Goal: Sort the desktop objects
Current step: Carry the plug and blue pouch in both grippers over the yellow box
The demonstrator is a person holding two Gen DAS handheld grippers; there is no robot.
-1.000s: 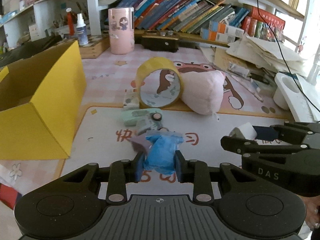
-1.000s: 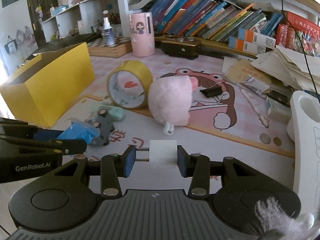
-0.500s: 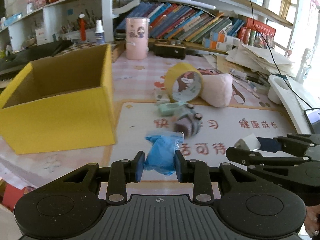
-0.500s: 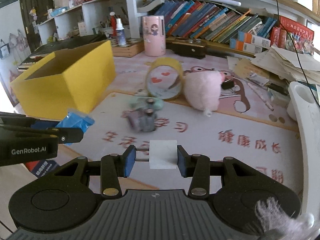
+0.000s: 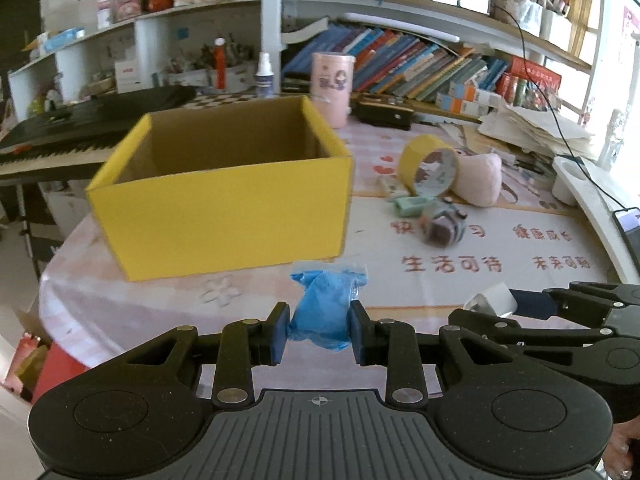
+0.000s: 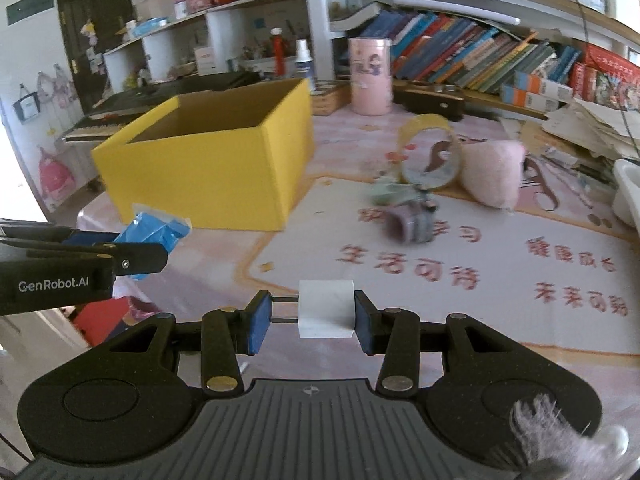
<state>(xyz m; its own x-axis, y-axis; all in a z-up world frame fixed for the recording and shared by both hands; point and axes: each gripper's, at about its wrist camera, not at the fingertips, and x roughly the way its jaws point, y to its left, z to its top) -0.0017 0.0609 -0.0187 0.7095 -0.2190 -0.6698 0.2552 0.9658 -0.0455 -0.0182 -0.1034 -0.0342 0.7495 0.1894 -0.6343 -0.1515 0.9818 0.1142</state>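
- Your left gripper [image 5: 319, 330] is clamped on the blue packet [image 5: 324, 312], near the yellow box [image 5: 224, 204]; its soft wrap could slip free short of the wall.
- Your right gripper [image 6: 313, 319] pinches the white block [image 6: 326, 314] by prongs on one side, further right; it could twist loose.

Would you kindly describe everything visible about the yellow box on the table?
The yellow box is an open-topped cardboard carton, bright yellow outside and plain brown inside. It stands upright on the table's patterned cover, near the left edge, one corner turned towards the cameras. What shows of its interior looks empty. Nothing visibly touches it apart from the cover underneath.
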